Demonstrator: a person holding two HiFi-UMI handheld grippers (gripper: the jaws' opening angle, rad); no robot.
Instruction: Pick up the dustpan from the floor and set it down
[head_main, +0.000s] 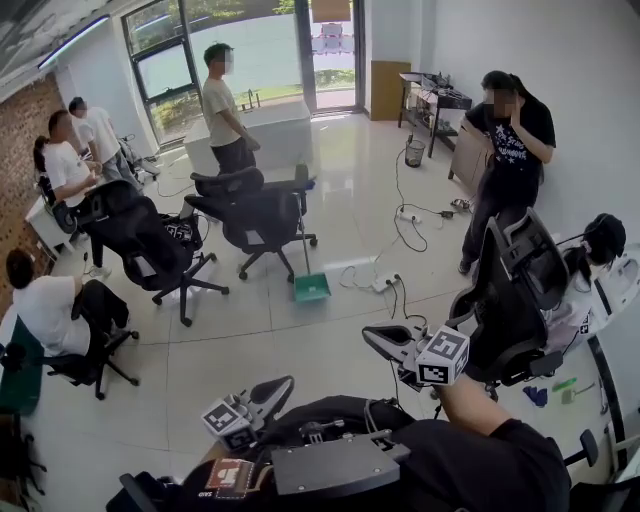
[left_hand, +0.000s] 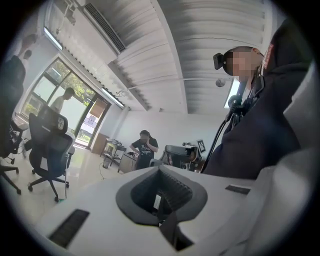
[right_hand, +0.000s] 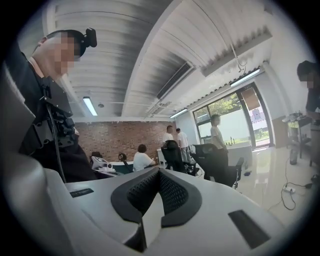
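The green dustpan sits on the floor well ahead of both tools, far out of reach. Its long handle stands upright just beside a black office chair. Whether it leans on the chair I cannot tell.

It looks like moulded plastic, so probably light and stiff, though smooth enough to twist in a grip. The thin handle, taken low near the pan, seems the best hold, because a high hold would likely let the pan swing.

The left tool has its jaws together on nothing, and so does the right tool.

No brand or writing is legible. The tools' cubes carry only square markers, and a small label close behind the left tool is too blurred to read.
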